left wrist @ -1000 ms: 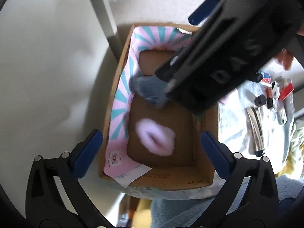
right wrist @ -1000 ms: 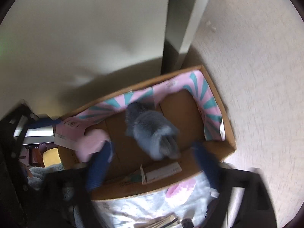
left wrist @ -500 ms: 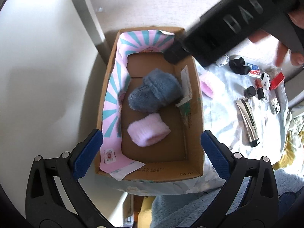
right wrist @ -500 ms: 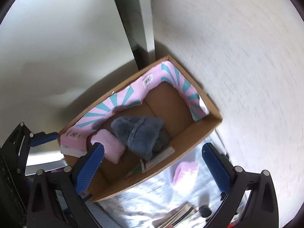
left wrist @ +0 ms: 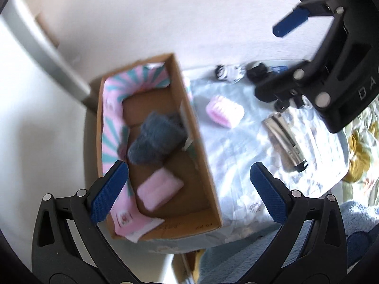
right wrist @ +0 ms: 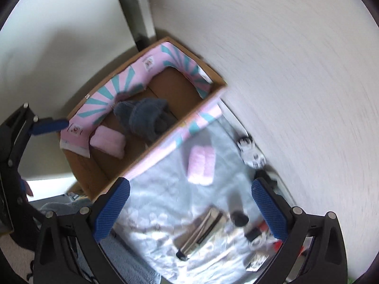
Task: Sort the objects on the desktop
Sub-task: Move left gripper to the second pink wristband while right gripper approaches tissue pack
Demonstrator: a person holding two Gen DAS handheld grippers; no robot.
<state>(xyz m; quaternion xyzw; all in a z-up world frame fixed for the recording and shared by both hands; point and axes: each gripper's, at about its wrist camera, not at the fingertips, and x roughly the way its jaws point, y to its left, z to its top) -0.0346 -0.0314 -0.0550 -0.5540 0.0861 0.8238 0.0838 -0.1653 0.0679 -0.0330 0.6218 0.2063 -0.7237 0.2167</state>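
A cardboard box (left wrist: pixel 201 149) (right wrist: pixel 165 137) with a pink-and-teal lining holds a grey fluffy sock (left wrist: pixel 156 139) (right wrist: pixel 142 118) and a pink sock (left wrist: pixel 158 190) (right wrist: pixel 107 142). A second pink sock (left wrist: pixel 223 111) (right wrist: pixel 201 163) lies on the pale cloth beside the box. My left gripper (left wrist: pixel 189 191) is open and empty above the box's near end. My right gripper (right wrist: pixel 189 208) is open and empty above the cloth; it also shows at the upper right of the left wrist view (left wrist: pixel 331 54).
On the cloth (left wrist: pixel 236 153) lie a silver tube (left wrist: pixel 284 139) (right wrist: pixel 199 232), small black and black-and-white items (left wrist: pixel 229 72) (right wrist: pixel 250 151), and red and blue pieces (right wrist: pixel 277 236). A grey post (left wrist: pixel 47 54) (right wrist: pixel 132 11) stands behind the box. A wall lies beyond.
Both grippers have pulled back from the box towards the cloth side. The right gripper has swung out over the cloth. The socks in the box have not moved.
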